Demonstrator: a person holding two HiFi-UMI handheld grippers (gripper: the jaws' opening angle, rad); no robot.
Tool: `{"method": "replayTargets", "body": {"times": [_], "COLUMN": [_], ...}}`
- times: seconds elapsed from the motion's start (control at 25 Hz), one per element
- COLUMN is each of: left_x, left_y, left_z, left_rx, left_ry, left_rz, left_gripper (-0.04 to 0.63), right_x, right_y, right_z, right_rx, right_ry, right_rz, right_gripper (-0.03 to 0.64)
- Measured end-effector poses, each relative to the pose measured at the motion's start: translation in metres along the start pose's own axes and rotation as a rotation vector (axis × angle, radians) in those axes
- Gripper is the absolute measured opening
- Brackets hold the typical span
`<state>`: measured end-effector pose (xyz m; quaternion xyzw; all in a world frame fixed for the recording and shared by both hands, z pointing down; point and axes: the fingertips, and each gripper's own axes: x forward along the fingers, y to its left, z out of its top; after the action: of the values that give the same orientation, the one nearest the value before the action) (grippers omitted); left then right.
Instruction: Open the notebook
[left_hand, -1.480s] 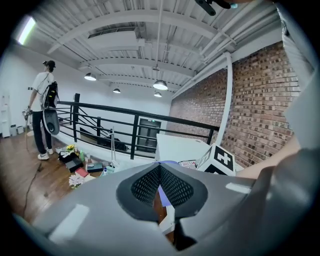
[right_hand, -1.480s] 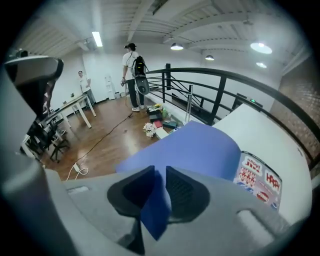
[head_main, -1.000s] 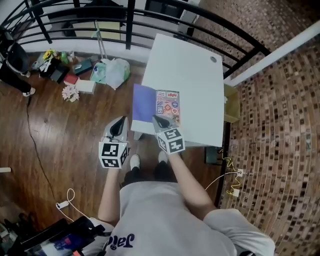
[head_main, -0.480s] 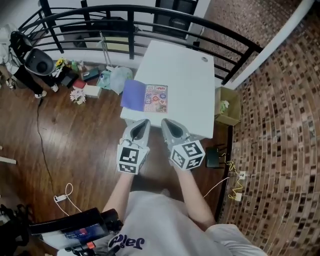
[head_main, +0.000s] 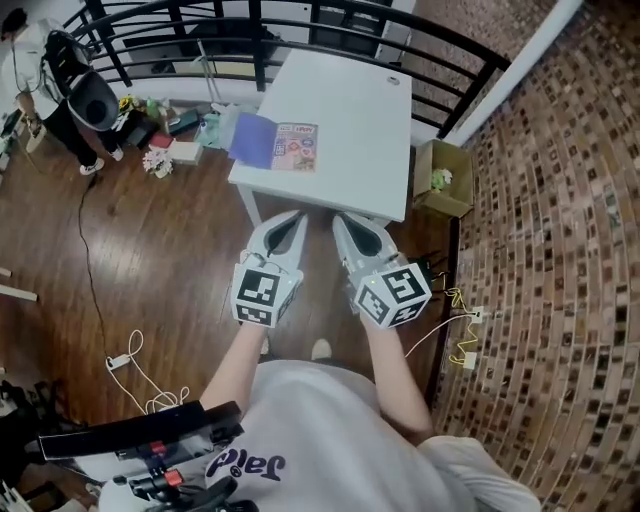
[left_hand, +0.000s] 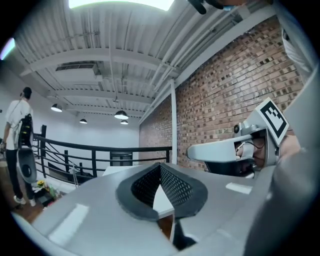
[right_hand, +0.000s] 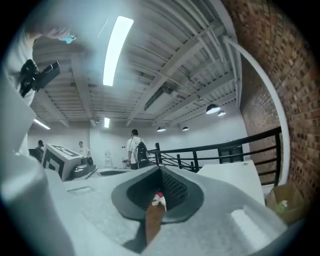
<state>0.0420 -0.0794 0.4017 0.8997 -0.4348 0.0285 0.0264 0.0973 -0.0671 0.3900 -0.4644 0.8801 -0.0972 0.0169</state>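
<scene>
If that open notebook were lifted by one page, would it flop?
Probably floppy: the notebook lies flat, open and thin on the table. Likely light too, and pushed, it would slide rather than roll.

Nothing legible: shirt print (head_main: 245, 465), notebook (head_main: 275, 143) too small.

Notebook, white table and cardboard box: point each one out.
notebook (head_main: 275, 144), head view, middle of the open pages.
white table (head_main: 350, 110), head view, bare top.
cardboard box (head_main: 455, 162), head view, its rim.

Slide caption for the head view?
Both shut, the left gripper and right gripper hover short of the white table bearing the open notebook.
</scene>
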Motion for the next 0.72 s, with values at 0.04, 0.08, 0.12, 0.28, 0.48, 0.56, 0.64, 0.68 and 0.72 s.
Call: {"method": "replayTargets", "body": {"times": [0.04, 0.08, 0.12, 0.28, 0.48, 0.56, 0.64, 0.68, 0.72], "left_x": [-0.002, -0.005, -0.010, -0.036, -0.049, -0.051, -0.051, -0.051, -0.050], "left_y": [0.002, 0.006, 0.010, 0.036, 0.062, 0.066, 0.069, 0.070, 0.070], "left_z": [0.005, 0.010, 0.015, 0.029, 0.014, 0.010, 0.006, 0.006, 0.007], "left_rx": [0.009, 0.018, 0.022, 0.005, -0.042, -0.046, -0.047, -0.045, -0.043], "left_ry": [-0.013, -0.025, -0.034, -0.055, -0.052, -0.037, -0.033, -0.035, -0.037], "left_rz": [-0.003, -0.003, 0.002, 0.046, 0.092, 0.095, 0.093, 0.092, 0.089], "left_gripper": [0.015, 0.015, 0.015, 0.015, 0.015, 0.015, 0.015, 0.015, 0.015], "right_x": [-0.001, 0.000, 0.002, 0.014, 0.028, 0.035, 0.039, 0.041, 0.041], "right_y": [-0.002, -0.003, -0.003, 0.014, 0.038, 0.043, 0.045, 0.045, 0.044], "right_z": [0.004, 0.005, 0.005, 0.002, -0.003, -0.005, -0.002, 0.001, 0.003], "right_rx": [0.001, 0.012, 0.028, 0.057, 0.091, 0.081, 0.058, 0.045, 0.037], "right_ry": [0.000, 0.002, 0.007, 0.013, 0.011, 0.016, 0.013, 0.011, 0.009], "right_rz": [-0.024, -0.045, -0.057, -0.055, -0.006, -0.008, -0.006, -0.007, -0.011], "right_gripper": [-0.008, -0.008, -0.008, -0.008, -0.008, -0.008, -0.008, -0.008, -0.008]}}
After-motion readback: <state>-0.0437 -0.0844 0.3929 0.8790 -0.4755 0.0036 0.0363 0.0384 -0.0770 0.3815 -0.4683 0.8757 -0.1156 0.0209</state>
